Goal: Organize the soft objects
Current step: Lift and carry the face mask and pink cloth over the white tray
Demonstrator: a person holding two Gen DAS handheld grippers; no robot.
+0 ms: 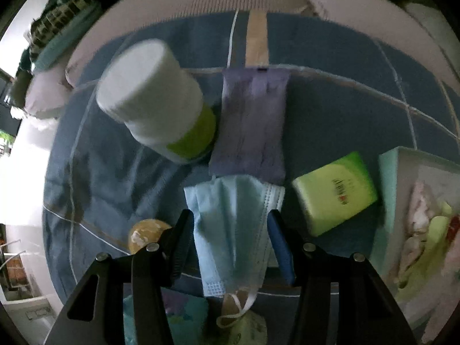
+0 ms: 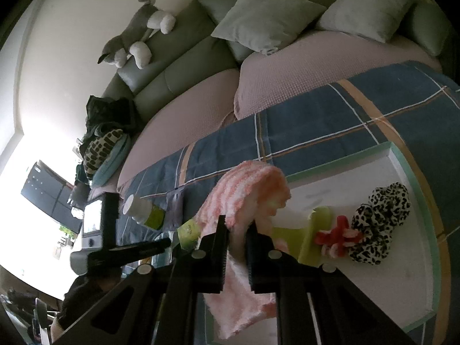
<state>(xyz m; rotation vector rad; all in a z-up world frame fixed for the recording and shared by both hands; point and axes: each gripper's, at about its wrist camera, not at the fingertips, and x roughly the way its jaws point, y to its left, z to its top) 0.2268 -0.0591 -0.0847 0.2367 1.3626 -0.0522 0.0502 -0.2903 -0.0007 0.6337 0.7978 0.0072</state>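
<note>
A light blue face mask lies on the blue plaid blanket. My left gripper points down over it, open, with the mask between its two fingers. My right gripper is shut on a fluffy pink-and-white sock, which droops over both sides of the jaws. It hangs at the left edge of a white tray with a teal rim. In the tray lie leopard-print scrunchies, a red soft piece and a green item.
A white bottle with a green label, a purple packet and a green tissue pack lie on the blanket near the mask. A yellow round object sits by the left finger. The tray's wall is at the right. Cushions and a plush toy line the sofa.
</note>
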